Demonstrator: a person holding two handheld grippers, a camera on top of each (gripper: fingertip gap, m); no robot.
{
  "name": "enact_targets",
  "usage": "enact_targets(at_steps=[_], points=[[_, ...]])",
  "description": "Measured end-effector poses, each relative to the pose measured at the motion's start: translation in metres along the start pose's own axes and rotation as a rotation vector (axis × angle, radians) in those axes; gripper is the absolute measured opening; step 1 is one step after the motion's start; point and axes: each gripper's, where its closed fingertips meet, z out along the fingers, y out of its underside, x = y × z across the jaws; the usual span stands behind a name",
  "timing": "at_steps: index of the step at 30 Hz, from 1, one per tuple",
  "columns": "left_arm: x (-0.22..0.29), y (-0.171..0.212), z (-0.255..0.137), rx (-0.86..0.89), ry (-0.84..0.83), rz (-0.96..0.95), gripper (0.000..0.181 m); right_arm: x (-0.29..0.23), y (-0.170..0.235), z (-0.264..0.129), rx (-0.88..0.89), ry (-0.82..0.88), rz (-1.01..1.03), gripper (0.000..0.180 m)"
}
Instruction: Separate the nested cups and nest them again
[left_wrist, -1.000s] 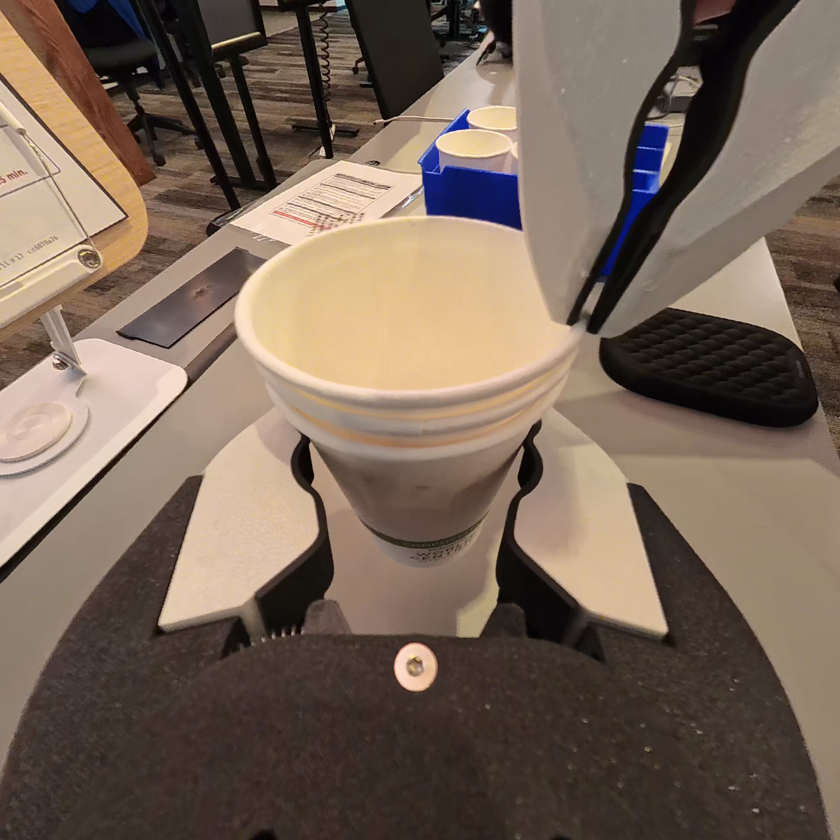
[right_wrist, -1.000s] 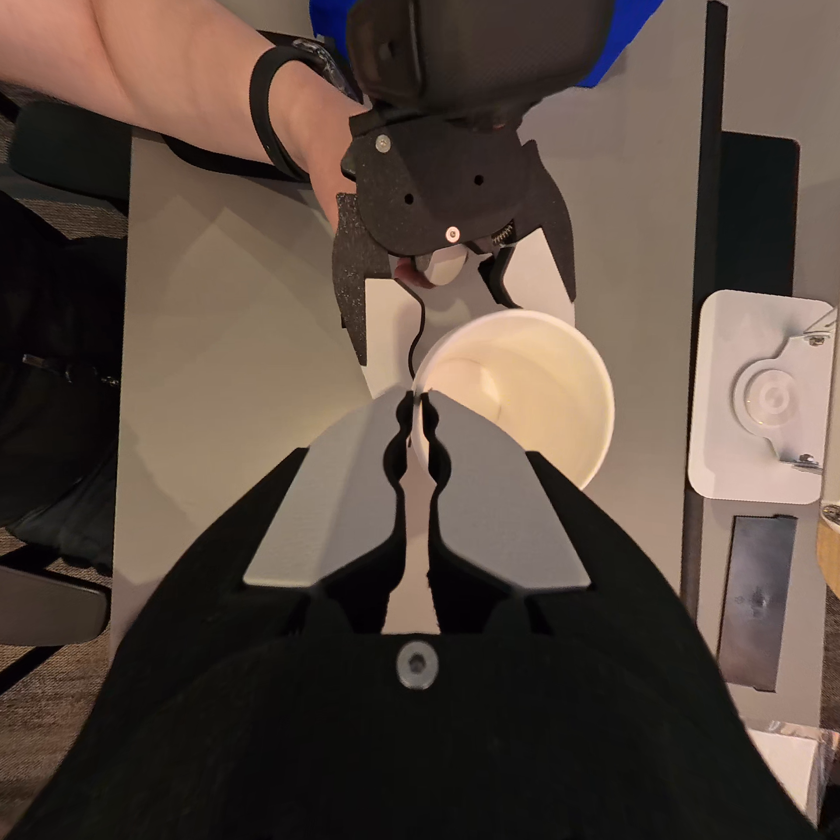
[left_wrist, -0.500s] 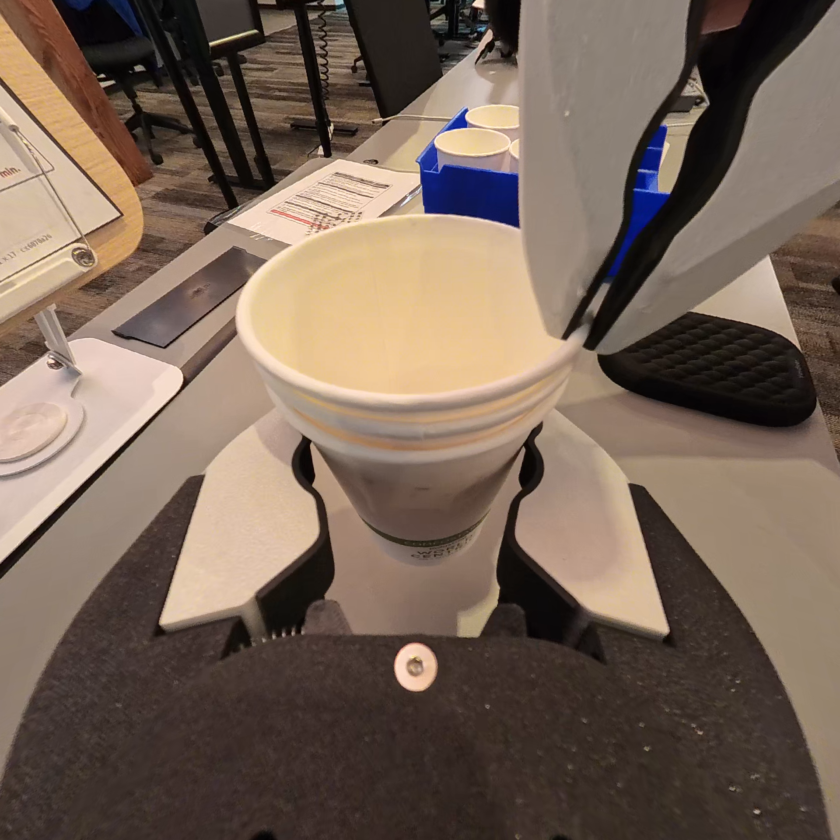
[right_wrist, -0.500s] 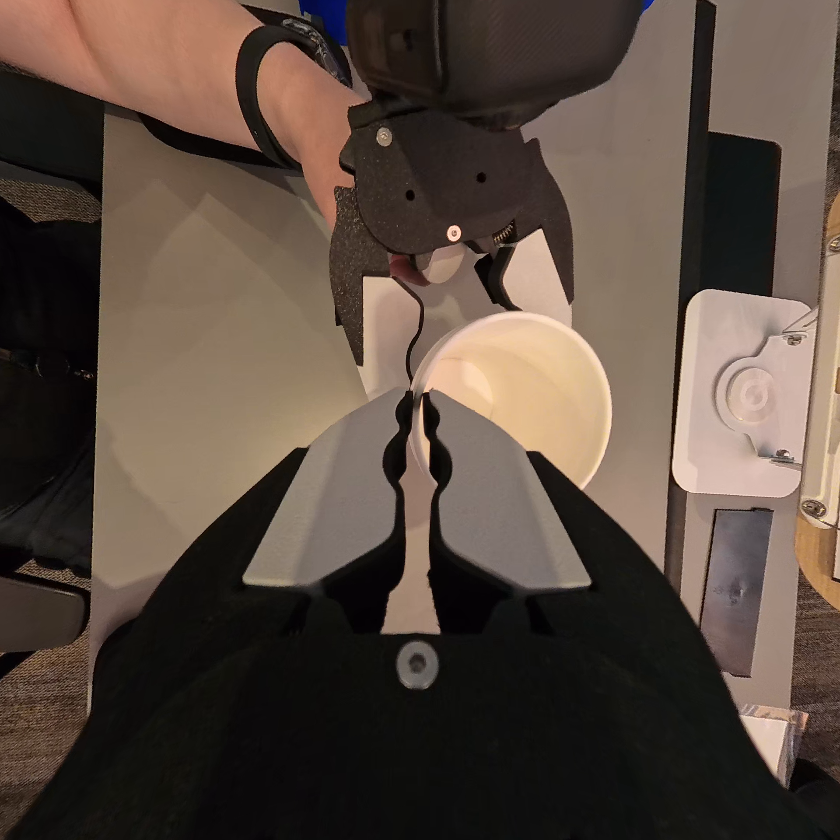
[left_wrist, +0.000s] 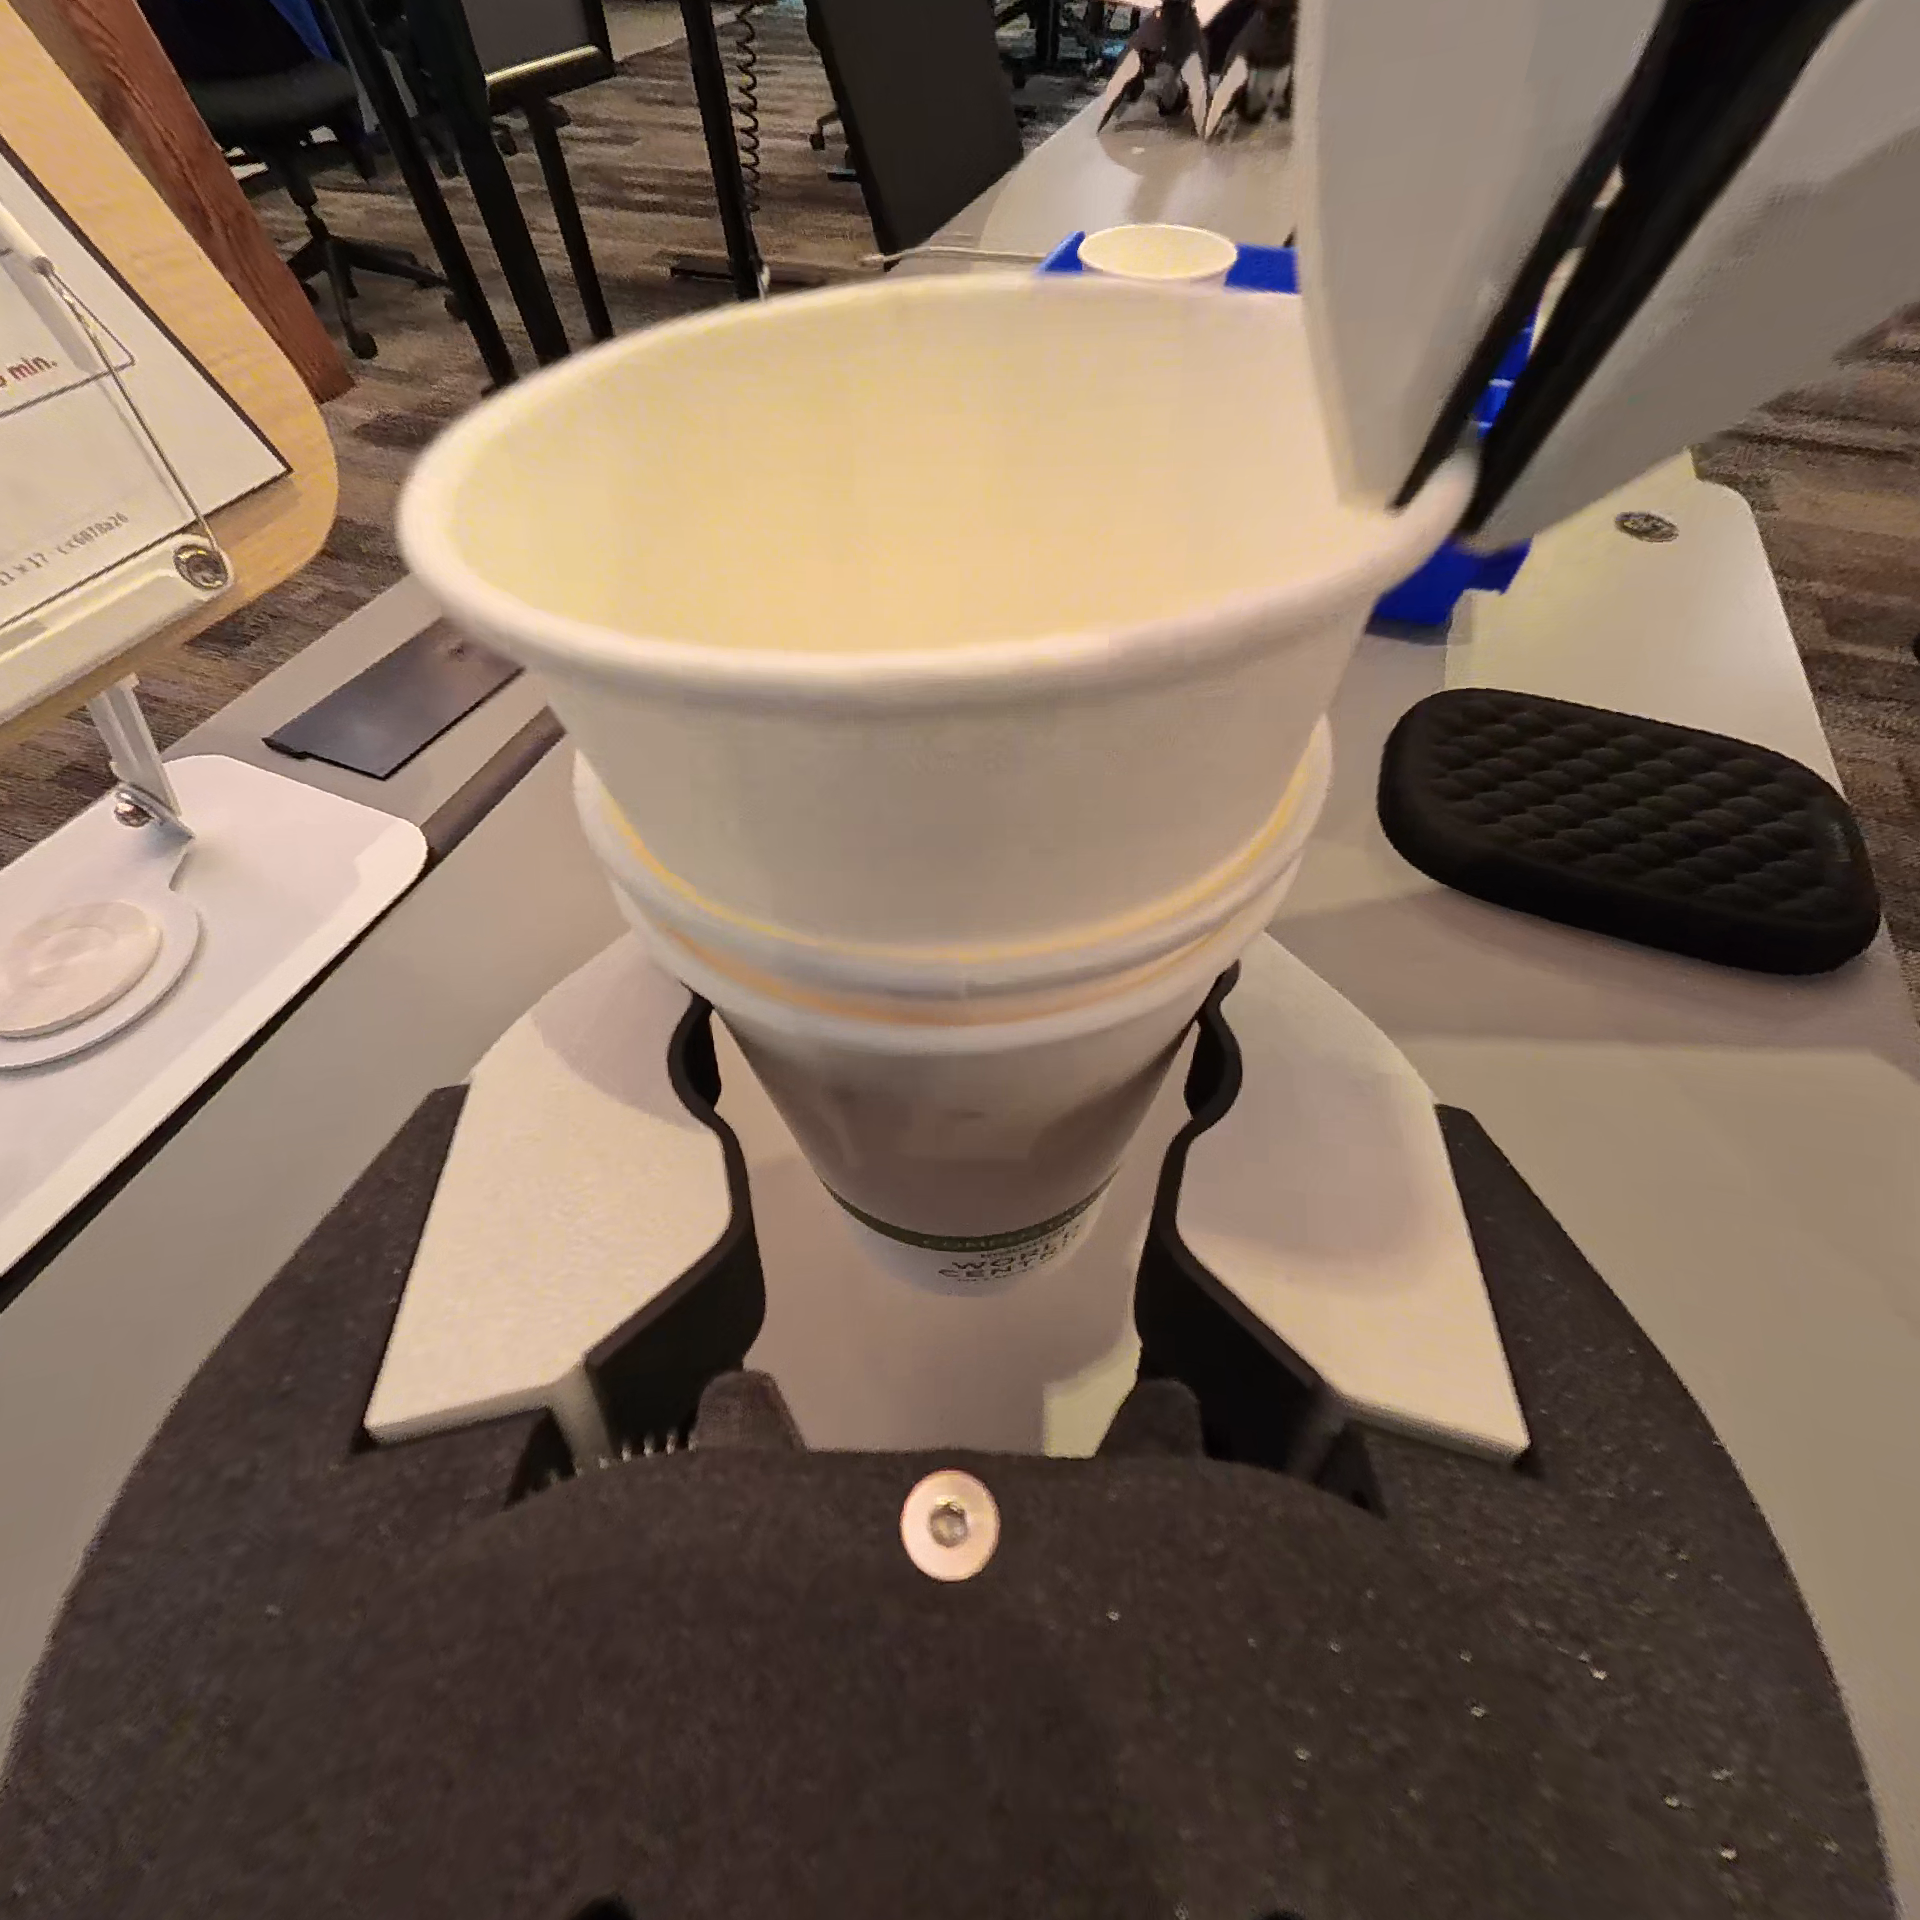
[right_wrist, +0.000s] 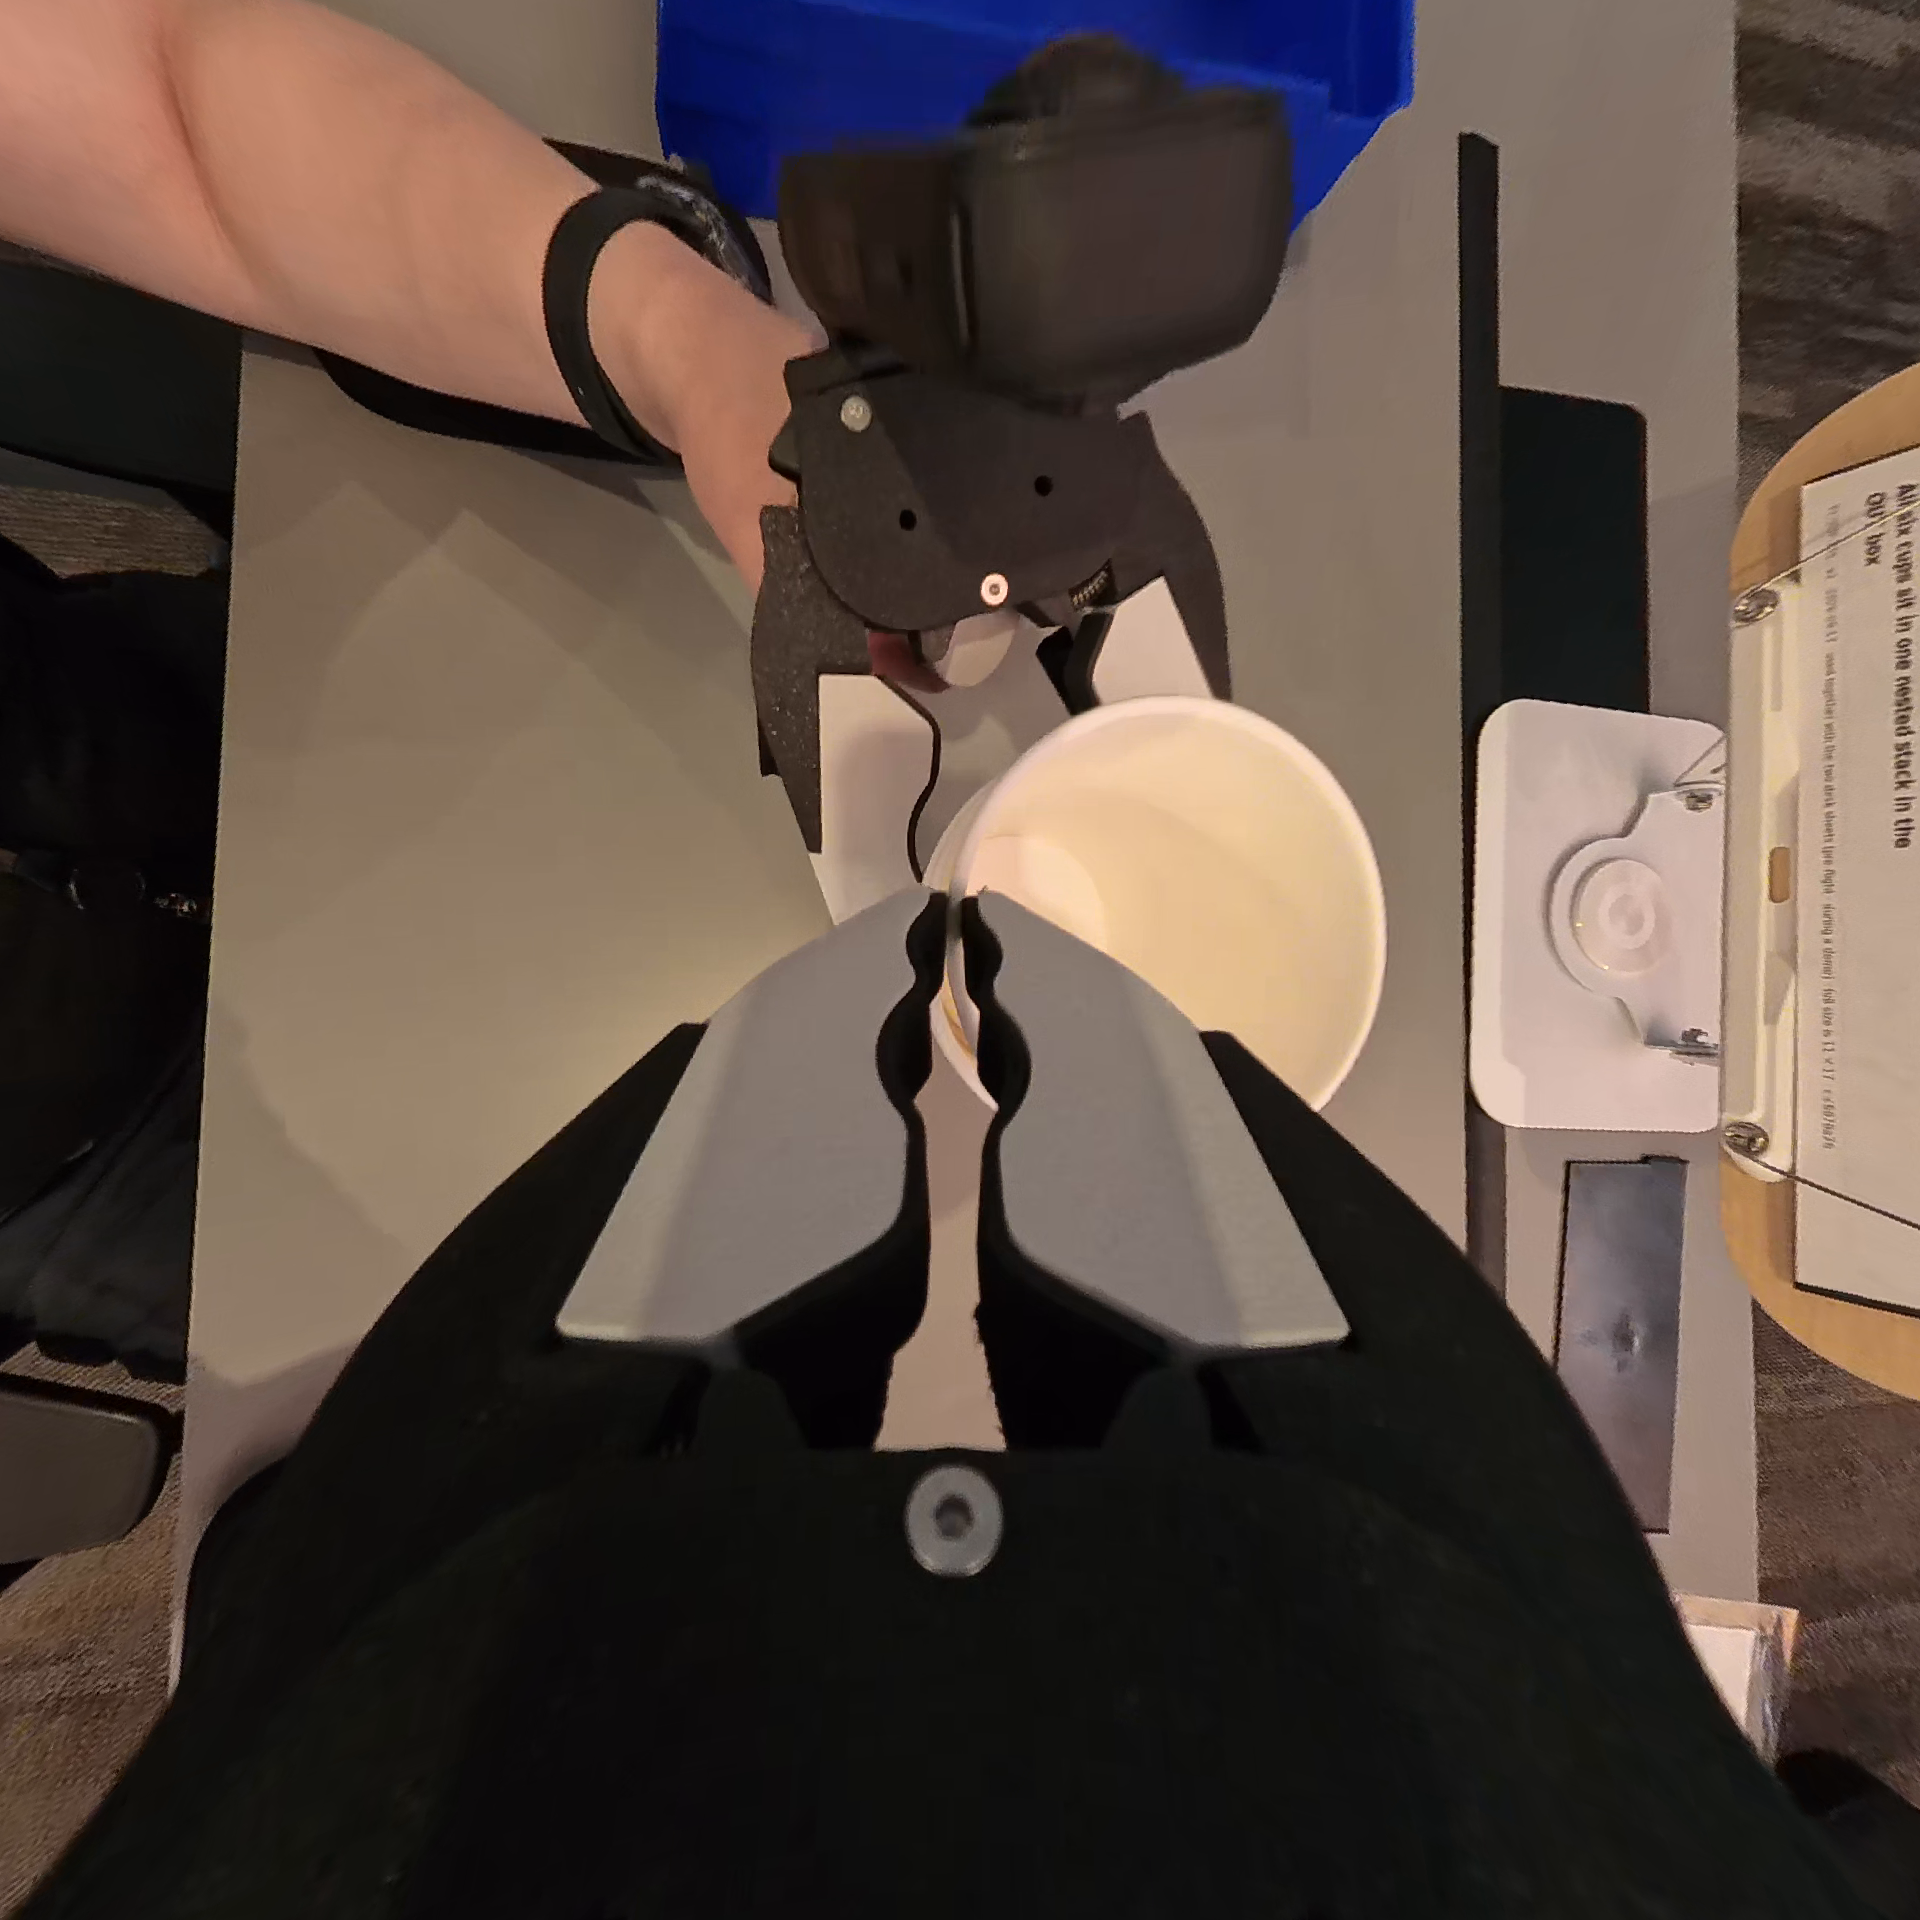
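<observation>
— Top paper cup (left_wrist: 935, 582) half out of the nested stack (left_wrist: 956, 997), pinched at its rim by the right gripper (right_wrist: 954, 909), closed narrow on the cup wall. Stack clamped low on its body by the left gripper (left_wrist: 961, 1132), standing on the worktop (left_wrist: 1621, 1122) between those fingers.

— Risks?

— Thin rim crushing or tearing under a one-sided pinch. Cup cocking sideways and jamming against the rim below. Second cup riding up too, if stuck to the first. Stack slipping down its taper if the left hold slackens.

— Remedy?

— Probably a straight pull along the stack axis, no twist, left hold firm.

— Room?

— Free above the stack. Ahead of the left gripper, a blue bin (left_wrist: 1262, 265) holding another cup (left_wrist: 1155, 252). To its right, a black wrist rest (left_wrist: 1621, 821); to its left, a white stand base (left_wrist: 208, 883) near the worktop edge. Bare surface on the wrist side of the left gripper, best for setting the cup down.
</observation>
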Motion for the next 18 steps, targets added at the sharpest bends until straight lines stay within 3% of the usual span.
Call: enact_targets(at_steps=[7,12,18], points=[[0.003,0.0,0.002,0.002,0.013,-0.004,0.089,0.003,-0.006,-0.016,0.02,0.03,-0.001,0.002],[0.007,-0.005,-0.001,0.017,0.024,-0.005,0.089,-0.001,0.007,-0.005,-0.05,0.016,-0.006,0.002],[0.004,0.0,0.001,0.0,0.016,-0.003,0.089,0.005,-0.005,-0.018,0.008,0.063,-0.019,0.002]])
